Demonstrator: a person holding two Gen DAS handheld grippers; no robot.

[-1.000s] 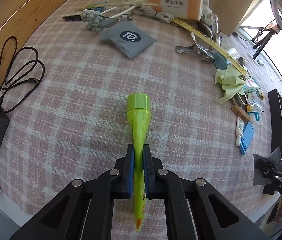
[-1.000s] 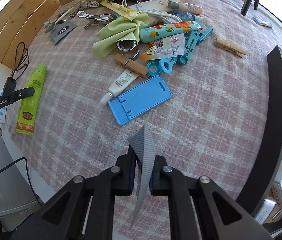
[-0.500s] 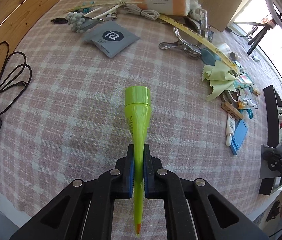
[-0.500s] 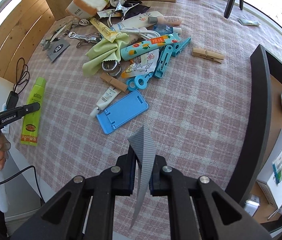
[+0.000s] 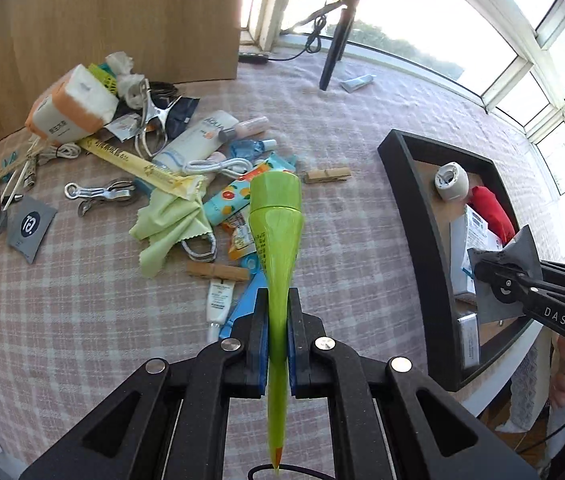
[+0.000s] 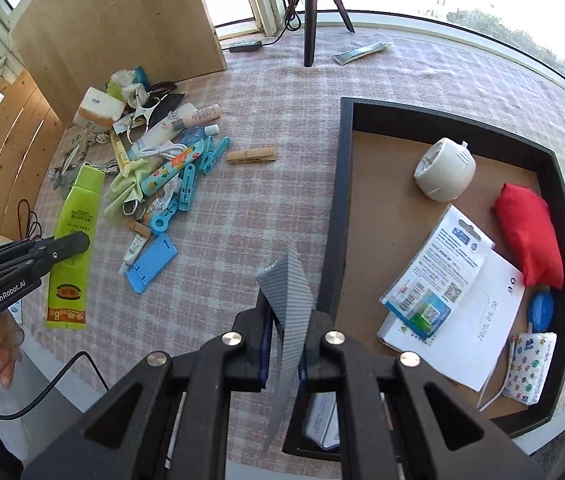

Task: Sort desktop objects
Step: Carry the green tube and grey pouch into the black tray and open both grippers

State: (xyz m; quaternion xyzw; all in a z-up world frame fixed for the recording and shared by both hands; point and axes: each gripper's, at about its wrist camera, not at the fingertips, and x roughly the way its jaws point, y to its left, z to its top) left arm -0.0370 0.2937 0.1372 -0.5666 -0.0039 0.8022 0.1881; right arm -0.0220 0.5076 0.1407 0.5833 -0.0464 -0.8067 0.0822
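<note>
Both tongs loaded: left tongs (image 5: pixel 278 344) clench green tube (image 5: pixel 276 240), right tongs (image 6: pixel 284 350) clench grey sachet (image 6: pixel 288 292), bound for black tray (image 6: pixel 332 208).

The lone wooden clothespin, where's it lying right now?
In the right wrist view, the wooden clothespin lies alone on the checked cloth, between the blue pegs and the black tray.

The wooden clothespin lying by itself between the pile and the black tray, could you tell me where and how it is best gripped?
Grip the wooden clothespin across its middle, coming straight down from above, fingers on its two long sides. It lies flat on the checked tablecloth, long and narrow, apart from the pile, so both sides look free. Both grippers are full now, so one would first need emptying.
</note>
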